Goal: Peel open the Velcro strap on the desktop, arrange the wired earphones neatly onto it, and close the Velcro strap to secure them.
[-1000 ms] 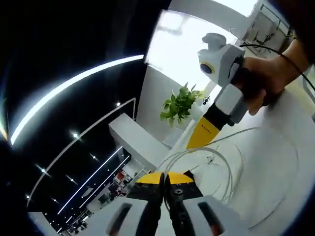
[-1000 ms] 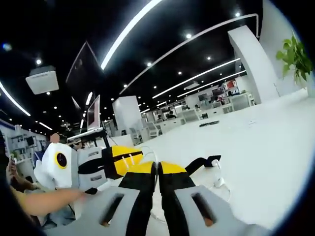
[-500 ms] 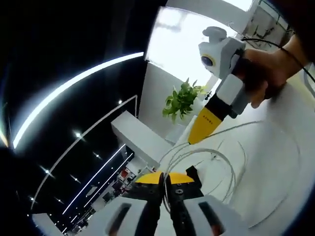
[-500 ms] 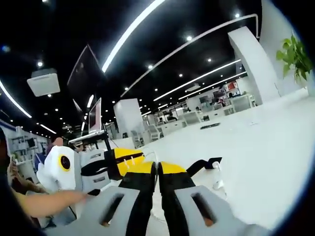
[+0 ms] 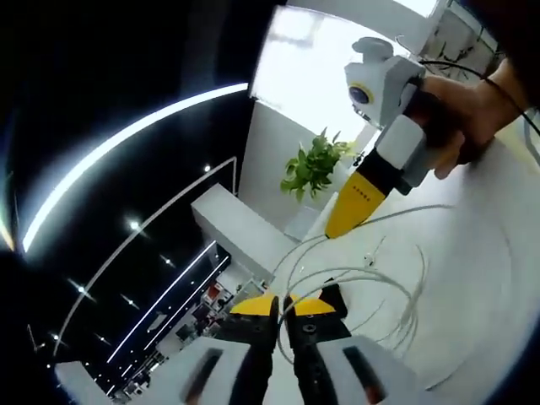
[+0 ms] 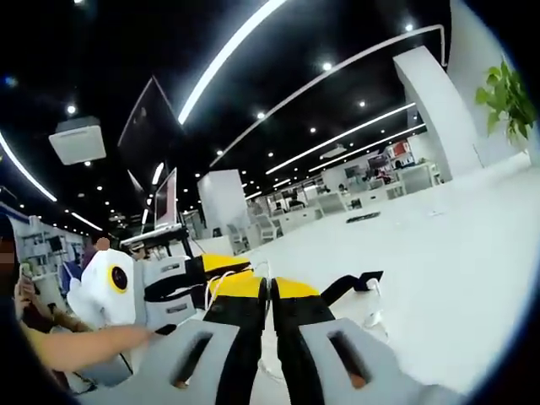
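The white earphone cable (image 5: 384, 277) lies in loose loops on the white desktop (image 5: 472, 304). My left gripper (image 5: 283, 305) is shut, with cable strands rising from between its yellow tips. A black Velcro strap (image 5: 333, 295) sticks out just right of those tips. My right gripper (image 5: 342, 226), held by a hand (image 5: 468, 114), points down at the desk and is shut on a strand of the cable. In the right gripper view my right gripper (image 6: 270, 291) is shut, the black strap (image 6: 350, 287) juts out to its right, and the left gripper (image 6: 221, 268) sits close on its left.
A potted green plant (image 5: 314, 167) stands at the far desk edge beside a white wall. A small white earphone piece (image 6: 372, 315) rests on the desk past the strap. A person's forearm (image 6: 80, 350) holds the left gripper. Rows of desks and chairs (image 6: 295, 215) stand beyond.
The right gripper has lifted slightly and drawn its cable strand up. The loops on the desk have shifted and bunched closer. The left gripper stays shut in place.
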